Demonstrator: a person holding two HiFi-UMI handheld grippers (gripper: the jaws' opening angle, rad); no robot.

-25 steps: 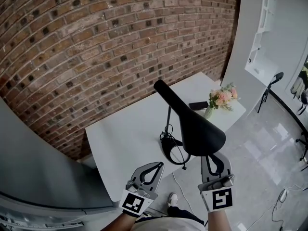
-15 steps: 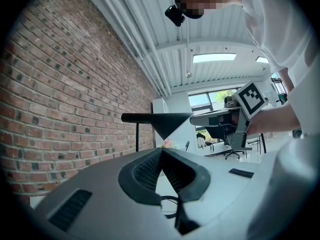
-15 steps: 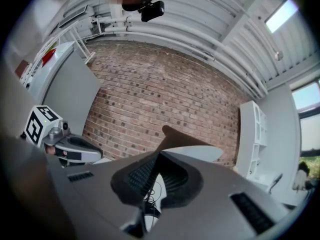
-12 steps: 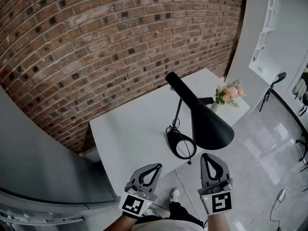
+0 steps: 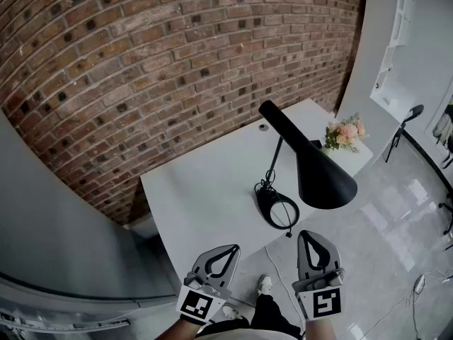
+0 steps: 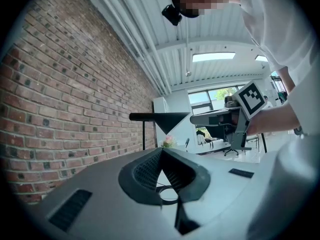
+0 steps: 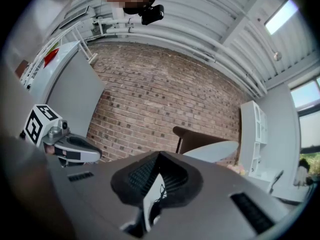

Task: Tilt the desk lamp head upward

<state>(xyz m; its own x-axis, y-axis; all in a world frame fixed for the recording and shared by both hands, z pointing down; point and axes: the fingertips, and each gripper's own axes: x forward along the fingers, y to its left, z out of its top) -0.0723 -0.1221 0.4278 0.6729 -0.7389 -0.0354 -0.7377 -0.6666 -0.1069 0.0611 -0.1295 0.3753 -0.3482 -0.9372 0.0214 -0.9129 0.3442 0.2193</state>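
A black desk lamp stands on the white table [image 5: 205,190]. Its cone-shaped head [image 5: 311,165] slopes down toward the near right, above a round ring base [image 5: 278,207] with a cord. Both grippers hang off the table's near edge, apart from the lamp. My left gripper [image 5: 232,247] is shut and empty, and so is my right gripper [image 5: 310,234], just below the shade's rim. The left gripper view has the left gripper's [image 6: 161,149] jaws meeting, with the lamp head [image 6: 167,120] far beyond. In the right gripper view the right gripper's [image 7: 159,154] jaws meet below the lamp head [image 7: 200,139].
A brick wall [image 5: 177,62] runs behind the table. A small bunch of flowers [image 5: 345,133] stands at the table's far right corner. A grey panel [image 5: 64,246] rises at left. A white shelf unit [image 5: 396,34] and a black chair [image 5: 405,119] stand at right on the glossy floor.
Both grippers have drawn back from the lamp. The right gripper, close under the shade's rim a second ago, is now well apart from it. The lamp sits farther off in the view.
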